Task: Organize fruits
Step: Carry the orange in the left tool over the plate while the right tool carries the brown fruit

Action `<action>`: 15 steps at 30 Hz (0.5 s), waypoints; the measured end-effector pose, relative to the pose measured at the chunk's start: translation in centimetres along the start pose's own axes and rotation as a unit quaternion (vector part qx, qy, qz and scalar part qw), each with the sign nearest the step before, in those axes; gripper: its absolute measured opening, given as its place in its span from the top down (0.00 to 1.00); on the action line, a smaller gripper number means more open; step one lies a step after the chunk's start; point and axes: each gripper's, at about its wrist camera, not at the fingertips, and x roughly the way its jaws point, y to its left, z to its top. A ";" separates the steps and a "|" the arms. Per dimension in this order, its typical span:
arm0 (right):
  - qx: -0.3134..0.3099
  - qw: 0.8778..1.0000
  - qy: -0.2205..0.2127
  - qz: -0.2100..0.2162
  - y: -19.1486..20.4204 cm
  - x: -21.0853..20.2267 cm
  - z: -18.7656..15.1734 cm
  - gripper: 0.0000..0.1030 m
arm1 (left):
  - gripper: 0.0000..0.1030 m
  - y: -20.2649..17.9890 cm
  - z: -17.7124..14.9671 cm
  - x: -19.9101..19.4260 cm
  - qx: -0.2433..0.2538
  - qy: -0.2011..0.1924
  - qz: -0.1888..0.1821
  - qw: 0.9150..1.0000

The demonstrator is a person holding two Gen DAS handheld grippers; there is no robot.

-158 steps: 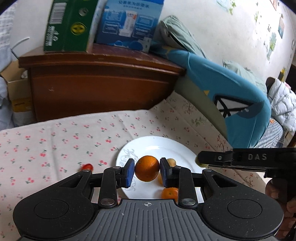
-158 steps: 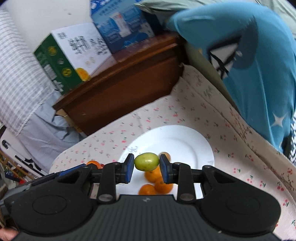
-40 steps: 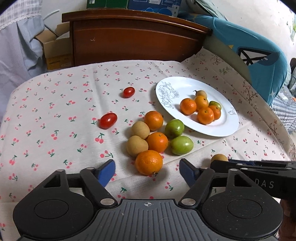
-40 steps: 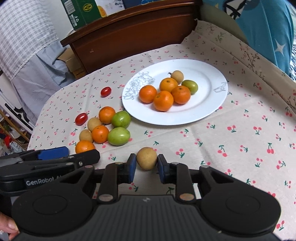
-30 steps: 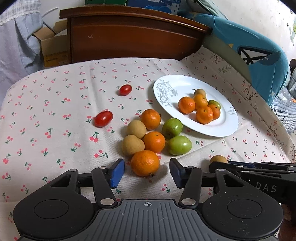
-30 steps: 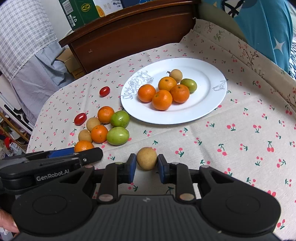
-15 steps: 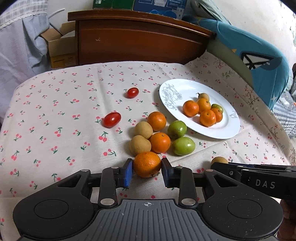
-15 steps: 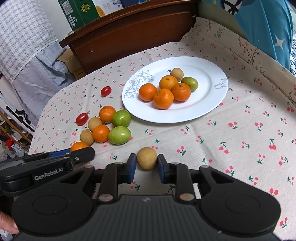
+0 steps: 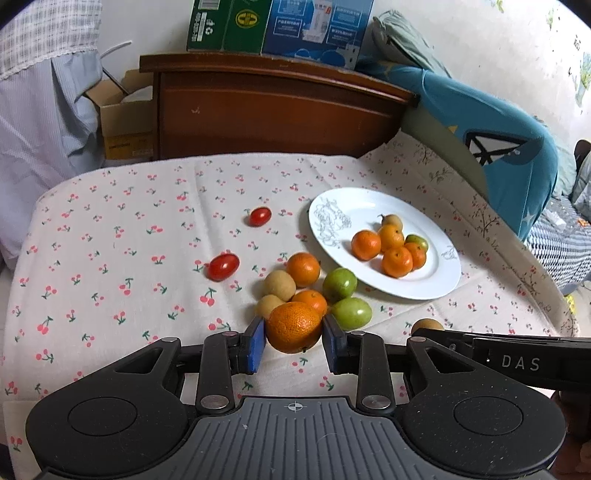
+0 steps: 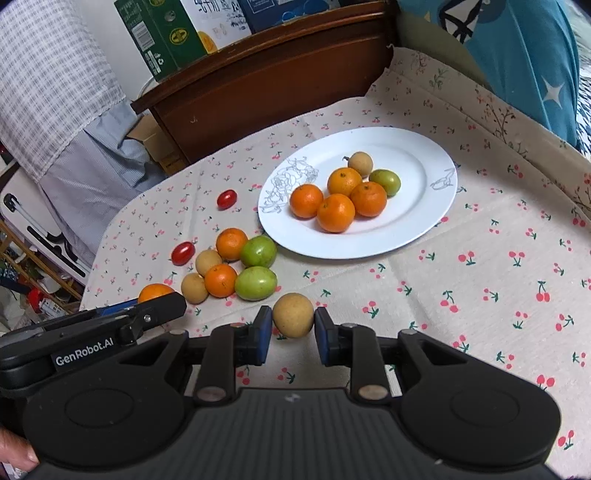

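Observation:
My left gripper (image 9: 294, 341) is shut on an orange (image 9: 294, 326) and holds it just above the cloth, in front of a loose pile of fruit (image 9: 314, 284). My right gripper (image 10: 293, 334) is shut on a tan round fruit (image 10: 293, 314) low over the cloth, right of the pile (image 10: 236, 266). The white plate (image 9: 436, 280) holds several oranges, a green fruit and a tan fruit; it also shows in the right wrist view (image 10: 424, 229). Two cherry tomatoes (image 9: 223, 266) lie left of the pile.
A cherry-print cloth (image 9: 110, 258) covers the table. A brown wooden headboard (image 9: 258, 110) with cardboard boxes (image 9: 277, 26) on top stands behind it. A blue garment on a chair (image 9: 509, 155) is at the right. Clutter sits beyond the table's left edge (image 10: 37, 258).
My left gripper closed on the orange nearest me and lifted it slightly off the cloth. My right gripper stayed shut on the tan fruit and rose a little.

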 end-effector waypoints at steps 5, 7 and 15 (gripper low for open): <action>0.006 1.000 -0.020 0.012 0.0 -1.2 1.0 0.76 | 0.71 -0.1 0.9 -0.7 0.000 -0.015 -0.010 1.000; 0.002 0.999 -0.033 0.012 0.1 -1.8 1.7 0.76 | 0.71 -0.2 1.5 -1.0 0.003 -0.022 -0.013 1.000; 0.005 0.997 -0.069 0.017 -1.1 -3.6 5.1 0.76 | 0.71 -0.4 4.1 -0.5 0.008 -0.031 -0.031 0.999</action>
